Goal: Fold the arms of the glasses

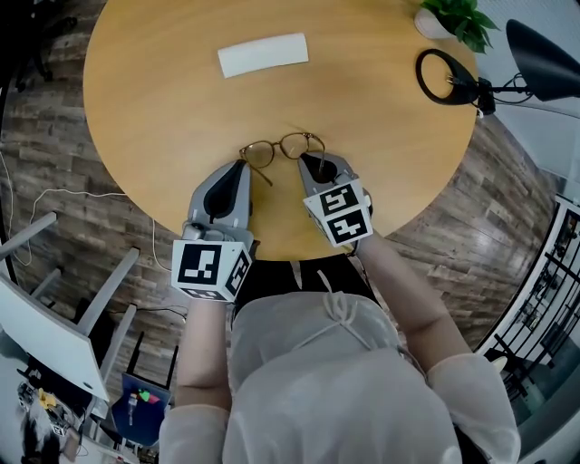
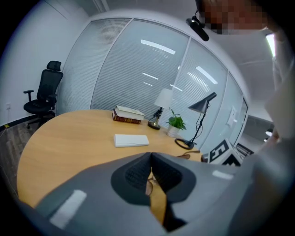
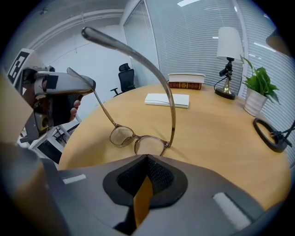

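Observation:
Thin brown-rimmed glasses (image 1: 281, 148) rest on the round wooden table (image 1: 163, 118), both arms open and pointing towards me. My left gripper (image 1: 240, 168) is shut, its tip just left of the left lens. That lens shows through the slit under the jaws in the left gripper view (image 2: 148, 186). The right gripper (image 1: 316, 163) is shut and holds nothing, with its tip under the right arm. In the right gripper view the glasses (image 3: 138, 140) lie just ahead of the jaws. The right arm sweeps up close over the camera there, and the left arm runs to the left gripper (image 3: 90, 84).
A flat white case (image 1: 263, 54) lies further out on the table. At the far right stand a potted plant (image 1: 458, 18) and a black desk lamp (image 1: 444, 77). Books (image 3: 186, 81) and a white table lamp (image 3: 229, 46) stand at the back. The table's near edge runs under my grippers.

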`<state>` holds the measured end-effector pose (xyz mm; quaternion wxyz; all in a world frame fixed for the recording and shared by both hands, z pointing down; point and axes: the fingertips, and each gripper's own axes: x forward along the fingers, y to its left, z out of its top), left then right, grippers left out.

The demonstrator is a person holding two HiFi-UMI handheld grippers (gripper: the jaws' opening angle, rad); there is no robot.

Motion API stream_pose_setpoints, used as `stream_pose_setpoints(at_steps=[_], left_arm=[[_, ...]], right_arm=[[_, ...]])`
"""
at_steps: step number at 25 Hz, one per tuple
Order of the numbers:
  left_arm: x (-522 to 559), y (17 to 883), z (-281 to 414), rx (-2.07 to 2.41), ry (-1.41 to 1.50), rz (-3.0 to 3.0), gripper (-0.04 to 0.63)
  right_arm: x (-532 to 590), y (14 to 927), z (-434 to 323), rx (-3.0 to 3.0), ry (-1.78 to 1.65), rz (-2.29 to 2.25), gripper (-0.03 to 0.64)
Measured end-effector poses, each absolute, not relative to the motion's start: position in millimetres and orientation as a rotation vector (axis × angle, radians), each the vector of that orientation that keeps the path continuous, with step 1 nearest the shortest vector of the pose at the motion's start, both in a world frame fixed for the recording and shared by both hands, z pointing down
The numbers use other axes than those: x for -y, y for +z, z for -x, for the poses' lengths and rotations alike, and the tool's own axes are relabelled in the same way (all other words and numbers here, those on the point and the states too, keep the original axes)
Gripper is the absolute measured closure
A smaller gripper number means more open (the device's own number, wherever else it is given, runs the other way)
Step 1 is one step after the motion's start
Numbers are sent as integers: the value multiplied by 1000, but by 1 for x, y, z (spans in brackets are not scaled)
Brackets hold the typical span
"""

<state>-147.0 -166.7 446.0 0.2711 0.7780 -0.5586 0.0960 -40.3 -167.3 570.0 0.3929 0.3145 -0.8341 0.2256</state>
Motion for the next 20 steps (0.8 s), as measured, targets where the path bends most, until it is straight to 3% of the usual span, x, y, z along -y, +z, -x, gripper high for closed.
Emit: stream_pose_setpoints(at_steps=[20], left_arm=[[192,507,96,1341,375,-2058,589]], right_arm=[[167,571,40,2142,495,-737,618]])
